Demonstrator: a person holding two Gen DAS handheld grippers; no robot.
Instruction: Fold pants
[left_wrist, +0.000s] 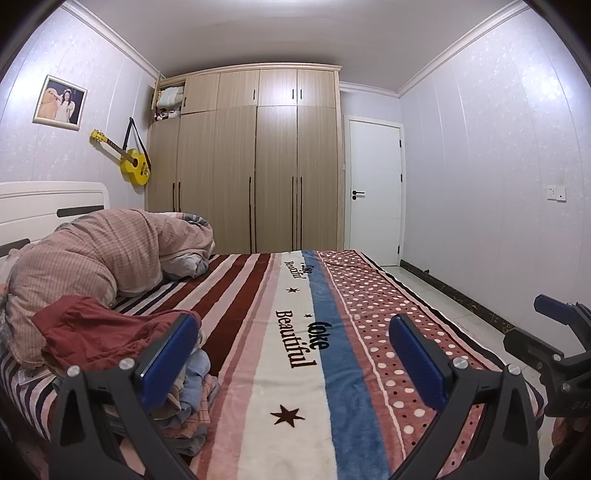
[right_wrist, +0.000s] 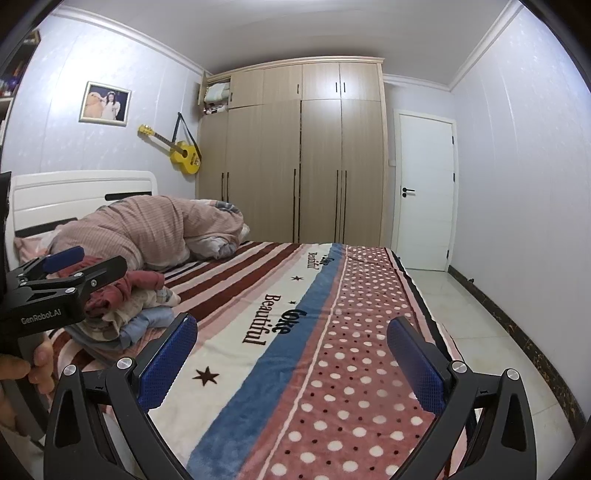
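Note:
A heap of crumpled clothes (left_wrist: 192, 384) lies on the left part of the bed, with a dark red garment (left_wrist: 92, 328) on top; I cannot tell which pieces are pants. My left gripper (left_wrist: 295, 354) is open over the striped blanket (left_wrist: 295, 406), its left finger just beside the heap and nothing between the pads. In the right wrist view the heap (right_wrist: 136, 310) sits left of my right gripper (right_wrist: 293, 360), which is open and holds nothing above the blanket (right_wrist: 258, 398). The left gripper (right_wrist: 88, 266) shows there at the far left, held by a hand (right_wrist: 37, 365).
A bundled pink striped quilt (left_wrist: 110, 251) lies by the white headboard (left_wrist: 55, 203). Behind the bed stand a wooden wardrobe (left_wrist: 255, 166) and a white door (left_wrist: 373, 192). A yellow guitar (left_wrist: 133, 166) hangs on the wall. Tiled floor (right_wrist: 480, 332) runs along the bed's right side.

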